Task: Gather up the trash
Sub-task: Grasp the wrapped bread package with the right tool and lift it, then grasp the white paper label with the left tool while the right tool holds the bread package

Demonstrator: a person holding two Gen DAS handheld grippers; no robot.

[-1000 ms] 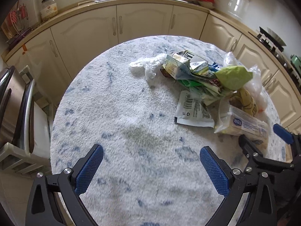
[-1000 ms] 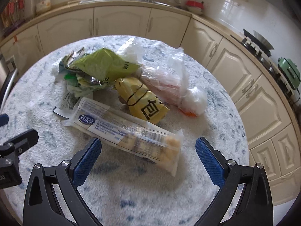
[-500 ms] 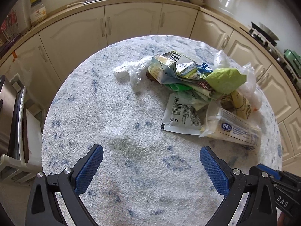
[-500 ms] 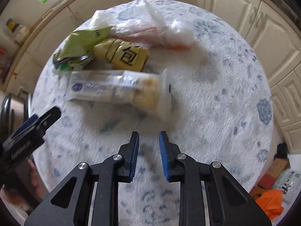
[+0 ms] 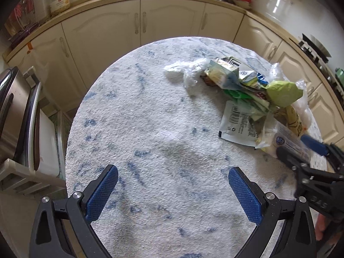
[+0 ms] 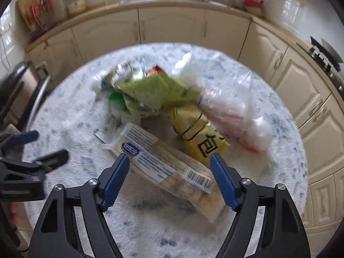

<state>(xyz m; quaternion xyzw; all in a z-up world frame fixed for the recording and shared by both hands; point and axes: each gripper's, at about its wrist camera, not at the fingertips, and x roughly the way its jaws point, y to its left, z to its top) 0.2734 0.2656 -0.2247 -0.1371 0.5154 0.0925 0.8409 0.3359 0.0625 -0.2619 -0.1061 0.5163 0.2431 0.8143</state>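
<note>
The long clear cracker packet (image 6: pixel 172 167) lay at the near edge of the trash heap (image 6: pixel 154 94) on the round table (image 6: pixel 279 129), slanting between the blue pads of your right gripper (image 6: pixel 169 178), with the yellow bag (image 6: pixel 200 133) touching its far side and the white pouch (image 5: pixel 238 124) tucked under its far end. Your risk here was a poor bite: the packet ran crosswise to the jaws, so a close could have pinched only loose film, crushed the crackers inside, or caught the yellow bag along with it. Slick plastic on that fuzzy cloth could also have slid away and nudged the heap toward the table's right edge.

Your right gripper pointed steeply down at the packet; its jaws had just been reopening from a near-close and stood spread, straddling the packet without pressing it, as far as the blurred view allowed me to judge. Your left gripper (image 5: pixel 172 191) hung just beside it over bare cloth, tilted down the same way, jaws wide apart and holding nothing.
</note>
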